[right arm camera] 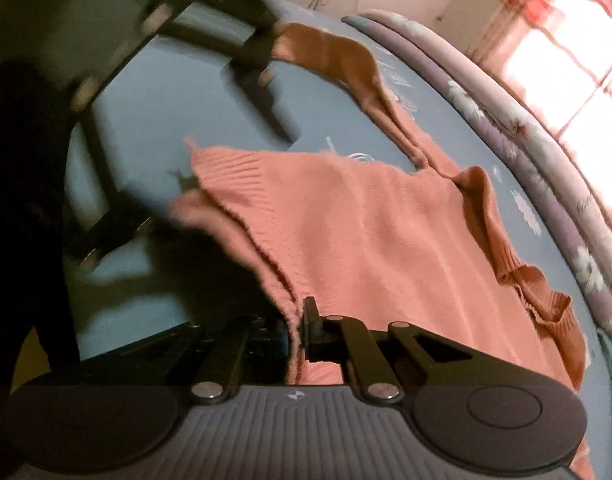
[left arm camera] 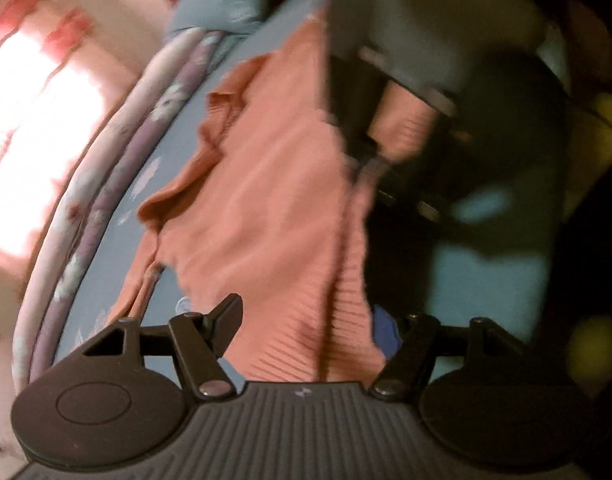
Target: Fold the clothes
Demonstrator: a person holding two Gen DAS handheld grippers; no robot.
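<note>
Sweater (right arm camera: 370, 216) on blue bedsheet (right arm camera: 154, 92): right gripper (right arm camera: 296, 332) pinches its hem, left gripper (left arm camera: 310, 320) wide.

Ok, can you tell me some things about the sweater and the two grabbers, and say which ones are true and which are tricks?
1. The sweater is salmon pink. True.
2. The right gripper pinches the sweater's edge. True.
3. The left gripper is squeezed shut. False: its jaws stand wide open, with the ribbed hem lying between them.
4. The sweater lies on a wooden floor. False: it lies on a blue bedsheet with white flowers.
5. A bright window shows in the right wrist view. True.
</note>
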